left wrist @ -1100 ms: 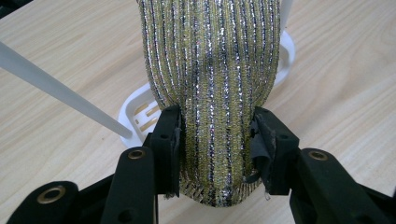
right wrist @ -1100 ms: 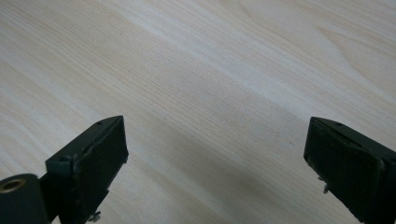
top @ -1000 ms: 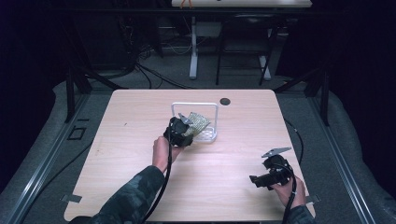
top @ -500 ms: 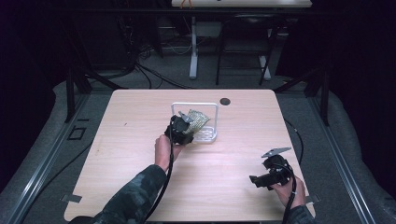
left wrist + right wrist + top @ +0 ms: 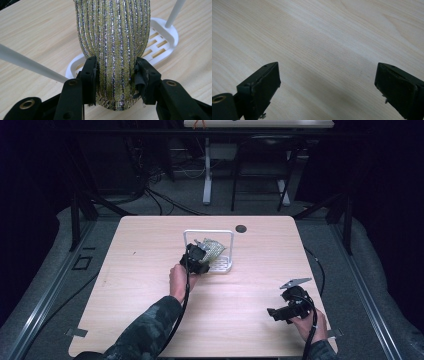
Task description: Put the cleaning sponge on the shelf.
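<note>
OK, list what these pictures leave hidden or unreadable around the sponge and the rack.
- Sponge: top cut off by the left gripper view's upper edge; in the high view the left gripper covers part of it.
- Rack: its posts run out of frame in the left gripper view.
- Dark round spot on the table: too small to identify in the high view.

Left tongs clamping striped glittery sponge, white slotted rack beneath

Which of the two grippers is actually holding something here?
The left gripper, its jaws shut on the glittery sponge over the white rack. The right gripper is open above bare table.
</note>
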The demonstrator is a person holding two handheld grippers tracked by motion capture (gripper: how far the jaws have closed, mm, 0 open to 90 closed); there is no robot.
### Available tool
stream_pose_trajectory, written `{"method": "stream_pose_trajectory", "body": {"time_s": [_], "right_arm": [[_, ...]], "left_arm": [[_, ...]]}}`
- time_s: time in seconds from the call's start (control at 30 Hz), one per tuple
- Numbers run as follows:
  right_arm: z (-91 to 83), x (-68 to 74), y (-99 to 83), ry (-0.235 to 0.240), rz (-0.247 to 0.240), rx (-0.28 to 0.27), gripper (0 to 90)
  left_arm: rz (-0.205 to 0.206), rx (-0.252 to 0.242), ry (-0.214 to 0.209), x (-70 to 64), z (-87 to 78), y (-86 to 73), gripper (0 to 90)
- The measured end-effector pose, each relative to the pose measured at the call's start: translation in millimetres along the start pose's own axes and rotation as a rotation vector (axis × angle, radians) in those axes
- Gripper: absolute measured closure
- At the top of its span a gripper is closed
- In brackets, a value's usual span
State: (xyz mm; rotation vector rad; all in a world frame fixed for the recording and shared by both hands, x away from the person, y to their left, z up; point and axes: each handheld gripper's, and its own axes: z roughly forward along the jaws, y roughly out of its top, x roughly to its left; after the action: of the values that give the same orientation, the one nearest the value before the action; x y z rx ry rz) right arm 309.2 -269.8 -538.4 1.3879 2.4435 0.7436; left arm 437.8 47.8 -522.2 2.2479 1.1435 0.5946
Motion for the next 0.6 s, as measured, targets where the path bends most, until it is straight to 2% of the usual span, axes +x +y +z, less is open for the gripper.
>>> {"method": "stream_pose_trajectory", "body": {"time_s": [0.23,0.47,0.6], "right_arm": [[2.0,0.8,-0.1,0.009,0.003,0.003,5.8],[1.5,0.3,-0.5,0.012,0.006,0.0,5.8],[1.8,0.6,-0.4,0.012,0.006,0.001,5.8]], "left_arm": [[0.0,0.022,0.004,-3.9,8.9,3.6,55.9],[0.006,0.086,0.022,-5.2,18.8,3.2,54.5],[0.002,0.096,0.018,-4.6,21.1,2.3,52.6]]}}
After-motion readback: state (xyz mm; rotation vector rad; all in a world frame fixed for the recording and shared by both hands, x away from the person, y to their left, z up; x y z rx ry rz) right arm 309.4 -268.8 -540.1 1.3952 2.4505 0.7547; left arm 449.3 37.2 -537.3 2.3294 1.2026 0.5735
